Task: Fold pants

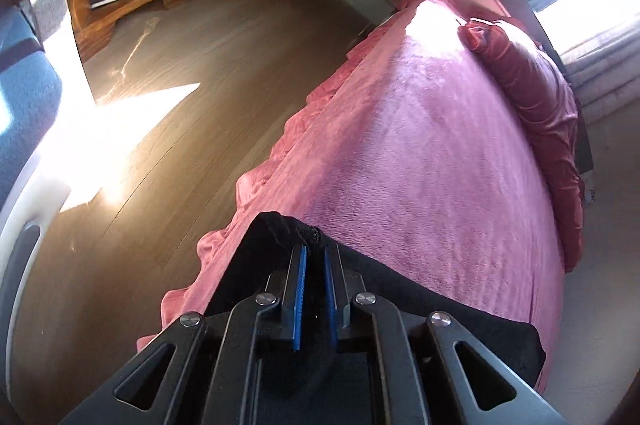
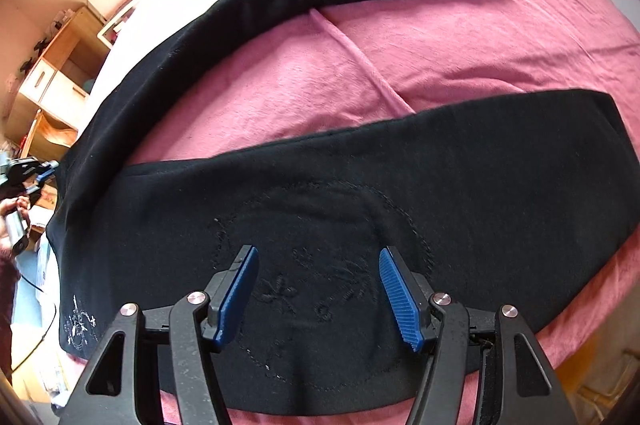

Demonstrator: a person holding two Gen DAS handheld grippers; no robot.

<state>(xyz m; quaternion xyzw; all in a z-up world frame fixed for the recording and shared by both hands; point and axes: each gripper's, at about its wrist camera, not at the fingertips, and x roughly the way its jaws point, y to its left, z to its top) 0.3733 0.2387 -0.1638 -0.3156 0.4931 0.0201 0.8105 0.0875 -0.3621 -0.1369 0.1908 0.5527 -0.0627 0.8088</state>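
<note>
We count one pair of black pants (image 2: pixel 320 185), two grippers, one pink bedspread (image 2: pixel 400 65) and one dark red pillow (image 1: pixel 536 97). The pants lie flat on the bed with their two legs spread apart in a V: in the right wrist view the near leg runs directly beneath and ahead of the right gripper (image 2: pixel 318 273), its long axis going from the waist end at the gripper's left out to the cuff at its right, while the far leg arcs beyond it, well ahead of the gripper, also ending to the right. Pale embroidery (image 2: pixel 78 325) sits on the cloth low at the gripper's left. The right gripper stands well apart at the jaws, hovering over the stitched pattern on the near leg with nothing between its blue pads (image 2: pixel 400 297). The left gripper (image 1: pixel 315 253) has its jaws drawn nearly together, pinching a bunched edge of the black cloth at their tips; the bedspread stretches ahead and to its right, the wooden floor (image 1: pixel 220 73) to its left.
</note>
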